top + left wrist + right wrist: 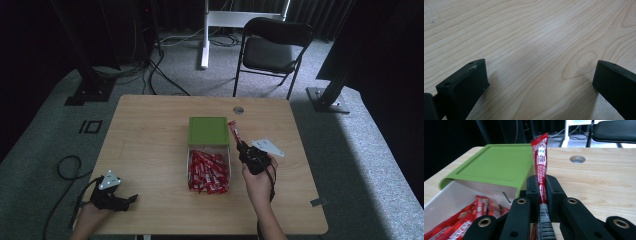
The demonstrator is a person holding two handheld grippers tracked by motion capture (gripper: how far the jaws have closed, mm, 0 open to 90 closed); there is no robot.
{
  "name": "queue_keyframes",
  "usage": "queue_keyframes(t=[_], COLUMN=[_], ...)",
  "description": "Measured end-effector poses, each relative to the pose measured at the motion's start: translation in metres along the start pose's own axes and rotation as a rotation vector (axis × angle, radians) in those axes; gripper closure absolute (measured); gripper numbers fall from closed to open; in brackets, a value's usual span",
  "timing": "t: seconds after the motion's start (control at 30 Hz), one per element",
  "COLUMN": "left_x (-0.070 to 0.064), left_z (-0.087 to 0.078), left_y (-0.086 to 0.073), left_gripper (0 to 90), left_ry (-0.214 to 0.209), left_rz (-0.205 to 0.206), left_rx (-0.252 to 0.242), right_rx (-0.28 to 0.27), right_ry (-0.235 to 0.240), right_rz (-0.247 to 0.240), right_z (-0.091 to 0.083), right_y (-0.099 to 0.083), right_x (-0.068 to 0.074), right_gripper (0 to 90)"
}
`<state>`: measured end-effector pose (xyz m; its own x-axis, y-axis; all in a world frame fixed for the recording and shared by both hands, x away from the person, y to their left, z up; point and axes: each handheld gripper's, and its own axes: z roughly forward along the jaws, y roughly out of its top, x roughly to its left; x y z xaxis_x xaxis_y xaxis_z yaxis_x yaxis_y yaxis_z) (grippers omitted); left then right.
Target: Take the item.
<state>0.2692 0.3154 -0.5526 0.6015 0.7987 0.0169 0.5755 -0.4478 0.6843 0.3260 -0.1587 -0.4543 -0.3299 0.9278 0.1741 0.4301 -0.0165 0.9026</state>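
Observation:
A white box with a green sliding lid lies at the table's middle, half open and holding several red sachets. My right gripper sits just right of the box, shut on one red sachet that sticks up and forward from its jaws. In the right gripper view the red sachet stands upright between the jaws of the right gripper, with the green lid to its left. My left gripper rests low at the table's front left, open over bare wood.
The wooden table has a round cable hole at its far side and a small tag near its front right corner. A black folding chair stands beyond the table. A cable loops on the floor at left.

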Motion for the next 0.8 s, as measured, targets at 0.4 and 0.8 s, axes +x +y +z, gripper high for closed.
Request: queue_keyframes(t=[0.4, 0.8], left_x=[0.000, 0.000], left_z=[0.000, 0.000], left_y=[0.000, 0.000], left_gripper=[0.8, 0.7], left_ry=[-0.001, 0.000], left_rz=[-0.002, -0.002], left_rx=[0.000, 0.000], right_rx=[0.046, 0.119], right_ry=[-0.047, -0.070], right_rz=[0.072, 0.129], right_z=[0.025, 0.052], right_y=[-0.027, -0.053], right_x=[-0.010, -0.015], right_gripper=[82.4, 82.3])
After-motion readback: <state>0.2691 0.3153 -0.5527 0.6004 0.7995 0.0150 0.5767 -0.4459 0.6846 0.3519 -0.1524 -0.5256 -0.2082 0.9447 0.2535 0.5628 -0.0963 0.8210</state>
